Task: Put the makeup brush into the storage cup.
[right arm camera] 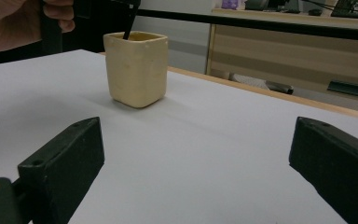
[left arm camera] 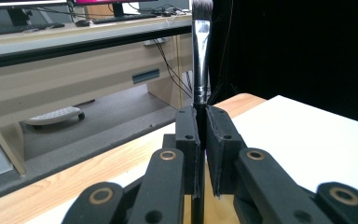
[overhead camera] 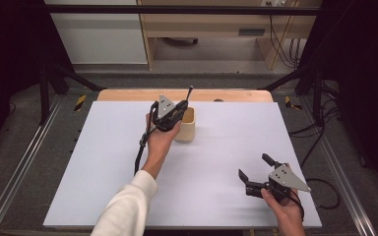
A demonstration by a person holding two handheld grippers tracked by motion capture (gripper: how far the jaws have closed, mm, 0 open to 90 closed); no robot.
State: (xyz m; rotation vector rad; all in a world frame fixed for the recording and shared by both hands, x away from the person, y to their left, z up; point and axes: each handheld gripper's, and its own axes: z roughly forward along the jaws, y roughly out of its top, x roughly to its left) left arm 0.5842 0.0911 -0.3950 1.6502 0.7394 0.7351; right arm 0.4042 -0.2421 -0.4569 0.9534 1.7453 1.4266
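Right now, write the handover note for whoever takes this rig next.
Left gripper: shut on the makeup brush, bristles up, handle end down inside the cream cup.
Right gripper: open, holding nothing, near the right front of the white tabletop, apart from the cup.
Done: brush reaches into the cup, which stands upright toward the table's back.
Left: probably release the brush and draw the left gripper clear.
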